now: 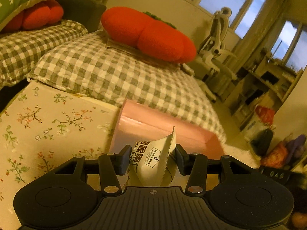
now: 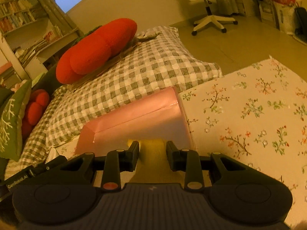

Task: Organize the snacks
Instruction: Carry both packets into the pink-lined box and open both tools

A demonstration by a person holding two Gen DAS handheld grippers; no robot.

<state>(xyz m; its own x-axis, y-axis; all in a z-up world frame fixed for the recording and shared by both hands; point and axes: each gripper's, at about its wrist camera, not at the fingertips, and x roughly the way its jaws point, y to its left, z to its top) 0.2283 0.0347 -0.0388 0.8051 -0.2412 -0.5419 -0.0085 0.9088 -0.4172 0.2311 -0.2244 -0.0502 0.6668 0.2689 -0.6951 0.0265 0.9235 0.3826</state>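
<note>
Mid-task, by my read: my left gripper [image 1: 151,158] is clamped on a white pecan snack packet [image 1: 153,161], held over the near edge of the pink box [image 1: 163,122] on the floral cloth [image 1: 48,118]. Packet isn't in the box yet. Its long axis runs roughly upright, serrated end pointing up and away from me. My right gripper [image 2: 152,153] pinches a yellowish item [image 2: 151,153], identity unclear. Box contents hidden, so remaining count unknown.

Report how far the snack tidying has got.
Done: cannot tell; the pink box interior is hidden in both views. In hand: the left gripper clamps a white pecan packet; the right gripper holds a yellow item. Left: getting both into the box.
</note>
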